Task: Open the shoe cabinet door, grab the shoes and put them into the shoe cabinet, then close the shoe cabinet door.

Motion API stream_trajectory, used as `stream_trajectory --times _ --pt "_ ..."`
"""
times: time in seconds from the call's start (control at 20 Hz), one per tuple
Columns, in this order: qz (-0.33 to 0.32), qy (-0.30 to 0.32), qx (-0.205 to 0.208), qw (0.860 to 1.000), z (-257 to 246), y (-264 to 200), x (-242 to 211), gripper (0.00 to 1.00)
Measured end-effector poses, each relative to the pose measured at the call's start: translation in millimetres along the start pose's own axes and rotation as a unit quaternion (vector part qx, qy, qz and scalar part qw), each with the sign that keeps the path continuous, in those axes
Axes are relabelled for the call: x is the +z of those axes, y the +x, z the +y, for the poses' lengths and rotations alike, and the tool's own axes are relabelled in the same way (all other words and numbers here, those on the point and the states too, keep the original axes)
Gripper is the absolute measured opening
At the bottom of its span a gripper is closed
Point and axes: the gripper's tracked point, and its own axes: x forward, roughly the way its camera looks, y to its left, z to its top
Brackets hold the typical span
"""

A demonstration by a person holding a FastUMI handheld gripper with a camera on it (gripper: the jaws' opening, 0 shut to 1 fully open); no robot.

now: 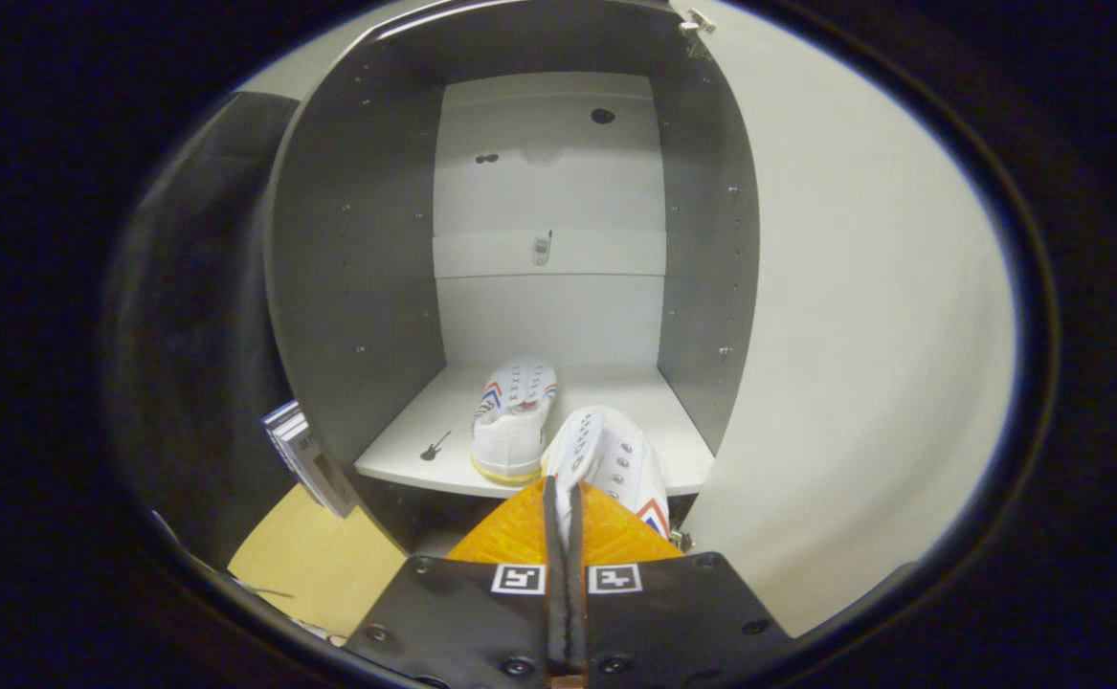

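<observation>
We are in the placing step: the shoe cabinet (357, 239) stands open, its door (864, 335) swung out to the right, and one white sneaker (512, 421) already sits on the bottom shelf (424, 440), heel toward us, left of centre. Our tongs (563, 498) are pressed nearly together, pinching what looks like the heel rim of the second white sneaker (606, 455), which rises just ahead of the fingertips and hangs at the shelf's near edge, to the right of the first shoe and near it; whether the two touch we cannot tell. We judge the task past its midpoint, with this shoe not yet set down. The next move calls for carrying it farther in over the shelf, lowering it beside its mate, and spreading the tongs before backing out, then swinging the door shut. A small stack of booklets (304, 455) leans outside the cabinet's left wall, on the wooden floor (319, 560).
</observation>
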Motion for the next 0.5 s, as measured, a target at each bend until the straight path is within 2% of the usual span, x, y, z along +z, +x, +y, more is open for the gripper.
stream_trajectory --times 0.5 --pt "0.002 -0.033 -0.011 0.999 -8.6 68.0 12.0 0.02"
